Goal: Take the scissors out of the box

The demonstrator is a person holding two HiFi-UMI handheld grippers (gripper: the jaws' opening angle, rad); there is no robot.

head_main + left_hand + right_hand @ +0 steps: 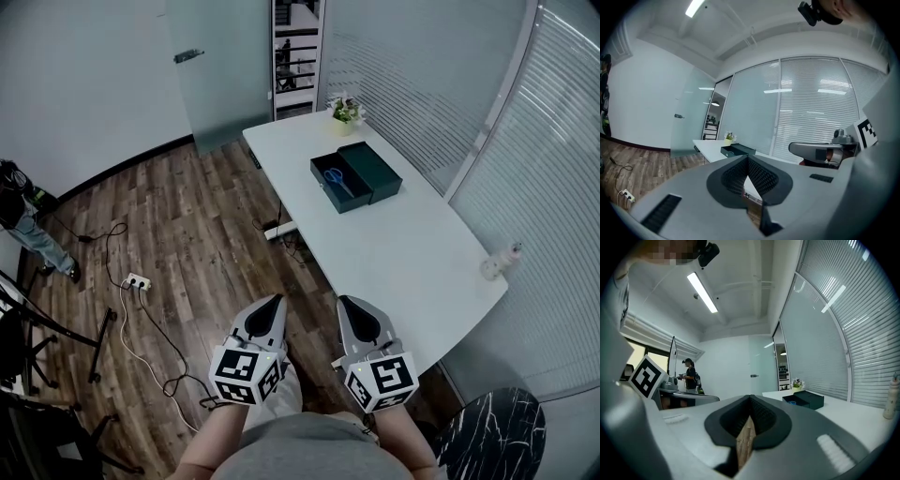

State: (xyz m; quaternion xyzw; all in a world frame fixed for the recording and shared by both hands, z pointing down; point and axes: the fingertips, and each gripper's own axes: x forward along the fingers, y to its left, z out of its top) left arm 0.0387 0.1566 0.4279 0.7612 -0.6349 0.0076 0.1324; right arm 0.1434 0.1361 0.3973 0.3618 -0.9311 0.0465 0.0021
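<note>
- Left gripper (275, 302) and right gripper (347, 302) are right under the head camera, side by side in front of the person's grey shirt (309, 450). Both are over the wooden floor (187, 216), just off the near end of the table (403, 253).
- Left jaws are clenched tip to tip with nothing between them.
- Right jaws are the same: pressed together and empty.
- Scissors (336, 178), the blue-handled kind, lie inside the open dark box (330, 186) toward the far end of the white table, well apart from both grippers.
- The box's lid (375, 169) lies flat right beside it, touching on the right side.
- A small potted plant (345, 112) stands just past the box, at the table's far corner.
- A white bottle (502, 261) stands alone near the table's right edge, by the blinds.
- On the floor there's a white power strip (138, 281) with a cable trailing toward the near side.
- Another person (28, 225) stands at the far left of the room, and the right gripper view catches them too.
- A dark chair (492, 436) with a marbled seat is at the bottom right corner, past the table's near end.
</note>
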